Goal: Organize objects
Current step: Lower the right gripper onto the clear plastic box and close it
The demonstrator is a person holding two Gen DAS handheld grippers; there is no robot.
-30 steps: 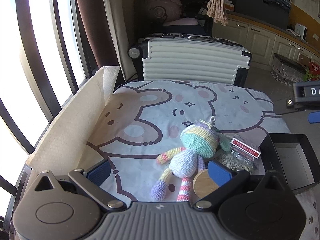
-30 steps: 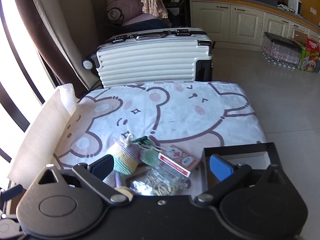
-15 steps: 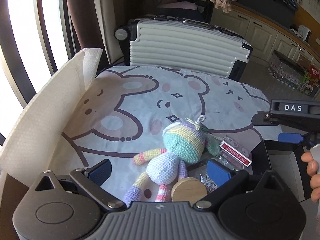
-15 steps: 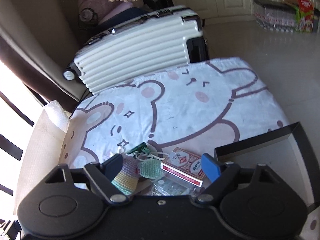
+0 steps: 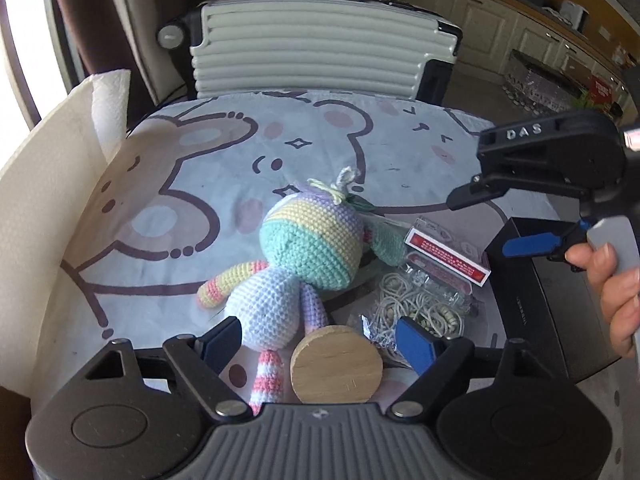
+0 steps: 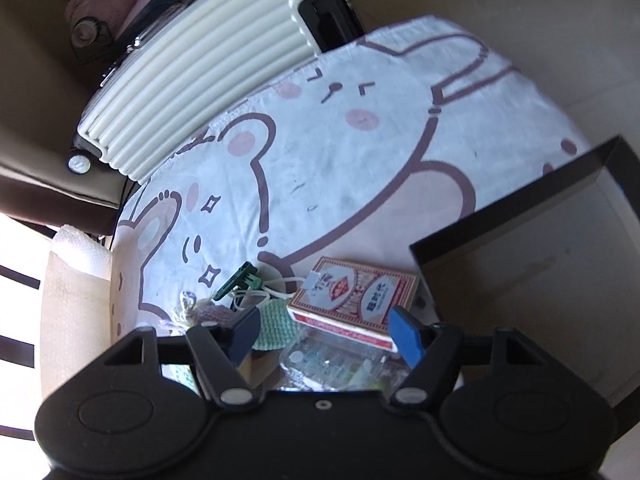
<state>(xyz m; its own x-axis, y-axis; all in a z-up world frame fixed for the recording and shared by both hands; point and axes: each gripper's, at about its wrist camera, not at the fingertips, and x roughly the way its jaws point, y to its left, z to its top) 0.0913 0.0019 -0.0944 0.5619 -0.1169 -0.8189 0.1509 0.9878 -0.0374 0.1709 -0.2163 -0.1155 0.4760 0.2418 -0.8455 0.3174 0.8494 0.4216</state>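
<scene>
Both closing tools straddle items: left tool [image 5: 318, 344] over crochet doll [image 5: 296, 264].

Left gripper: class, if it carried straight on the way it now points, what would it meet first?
Probably the round wooden disc lying between the left gripper fingers, with the crocheted doll just beyond; depth is hard to judge.

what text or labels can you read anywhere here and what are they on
"DAS": white letters on the black body of the right gripper, seen from the left wrist.
Card box: red and white print with some characters on its face, too blurred to read.
Card box's red side strip: a line of small print, unreadable.
Red carton far back by the cabinets: white lettering, too small to read.
Black box: faint mark on its side wall, illegible.
</scene>
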